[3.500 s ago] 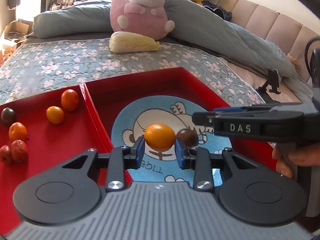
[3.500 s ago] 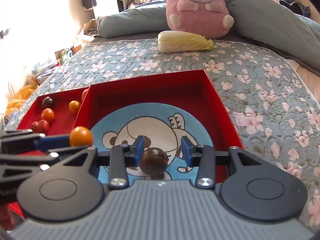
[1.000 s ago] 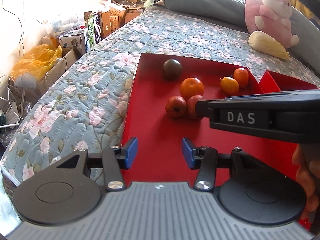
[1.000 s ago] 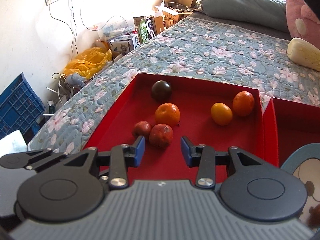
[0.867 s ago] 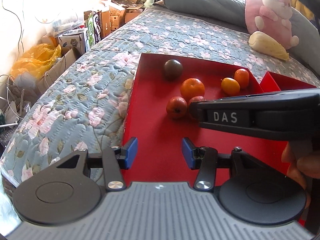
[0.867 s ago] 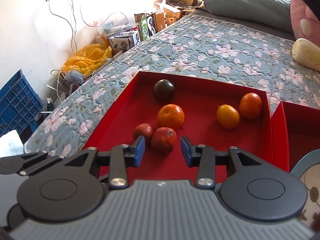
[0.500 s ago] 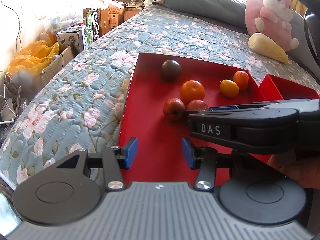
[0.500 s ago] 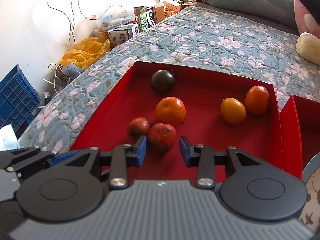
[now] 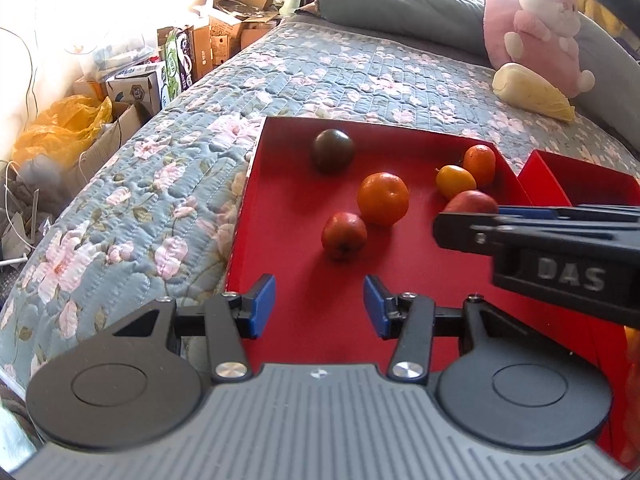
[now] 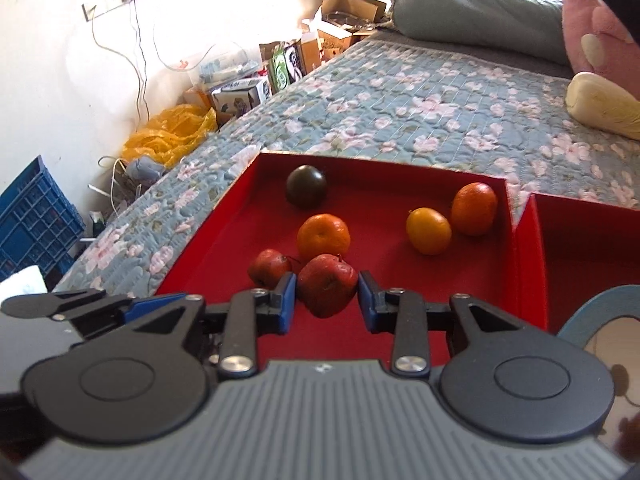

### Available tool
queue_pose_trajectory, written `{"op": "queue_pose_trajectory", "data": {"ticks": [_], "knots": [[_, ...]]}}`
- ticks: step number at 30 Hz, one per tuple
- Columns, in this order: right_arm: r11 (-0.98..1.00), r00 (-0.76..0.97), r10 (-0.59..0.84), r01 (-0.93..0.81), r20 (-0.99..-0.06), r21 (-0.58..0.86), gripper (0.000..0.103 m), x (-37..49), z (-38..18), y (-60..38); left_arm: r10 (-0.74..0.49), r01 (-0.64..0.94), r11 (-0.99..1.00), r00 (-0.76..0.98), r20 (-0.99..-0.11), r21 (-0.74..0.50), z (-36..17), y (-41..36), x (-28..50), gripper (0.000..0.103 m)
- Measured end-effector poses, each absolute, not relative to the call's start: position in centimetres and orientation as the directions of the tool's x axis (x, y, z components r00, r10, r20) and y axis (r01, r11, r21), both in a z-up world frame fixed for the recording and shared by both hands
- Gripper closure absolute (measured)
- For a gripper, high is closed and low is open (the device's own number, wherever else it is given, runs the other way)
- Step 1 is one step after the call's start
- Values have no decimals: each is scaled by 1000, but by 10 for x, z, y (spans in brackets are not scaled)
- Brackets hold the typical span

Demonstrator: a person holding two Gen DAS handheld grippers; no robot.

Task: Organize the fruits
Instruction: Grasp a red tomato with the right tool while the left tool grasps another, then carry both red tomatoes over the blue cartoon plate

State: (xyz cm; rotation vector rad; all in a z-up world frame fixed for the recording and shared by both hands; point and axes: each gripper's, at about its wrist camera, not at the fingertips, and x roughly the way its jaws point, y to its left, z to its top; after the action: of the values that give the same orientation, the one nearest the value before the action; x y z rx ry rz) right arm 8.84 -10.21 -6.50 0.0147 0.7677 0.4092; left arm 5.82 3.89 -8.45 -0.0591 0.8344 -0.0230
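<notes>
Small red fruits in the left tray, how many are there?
2: one red fruit between the right gripper fingers, another just left of it. None seem hidden.

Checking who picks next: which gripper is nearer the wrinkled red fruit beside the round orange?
Right. The right gripper brackets the wrinkled red fruit, jaws open on either side. The left gripper hangs open, well short of it.

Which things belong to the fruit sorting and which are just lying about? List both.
Job: red tray, red fruit between the right gripper pads, orange, dark fruit.
Lying about: pink plush, yellow bag, blue crate.
</notes>
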Motion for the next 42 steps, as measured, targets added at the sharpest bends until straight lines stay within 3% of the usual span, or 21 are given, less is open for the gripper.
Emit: {"op": "queue_pose_trajectory", "data": {"ticks": [5,15,20,21,42], "knots": [[921,677,385,-324,-627,215,66,65,-45,-131,-70,33,997,670,-739,-65,-87,29,73,48],[901,650,426,-364,-629,234,67,22,-41,-148,-90,75,996,668,-739,-54,-94,19,97,46],[898,645,435,-359,-628,253,67,17,-40,-153,-105,67,994,668,-737,-82,-96,20,101,61],[899,648,435,-357,-626,255,67,17,-39,-154,-102,68,995,670,-735,-76,-96,20,101,69],[924,708,382,-297,-594,241,67,-11,-26,-195,-128,103,992,719,-683,-77,-64,-4,79,70]]}}
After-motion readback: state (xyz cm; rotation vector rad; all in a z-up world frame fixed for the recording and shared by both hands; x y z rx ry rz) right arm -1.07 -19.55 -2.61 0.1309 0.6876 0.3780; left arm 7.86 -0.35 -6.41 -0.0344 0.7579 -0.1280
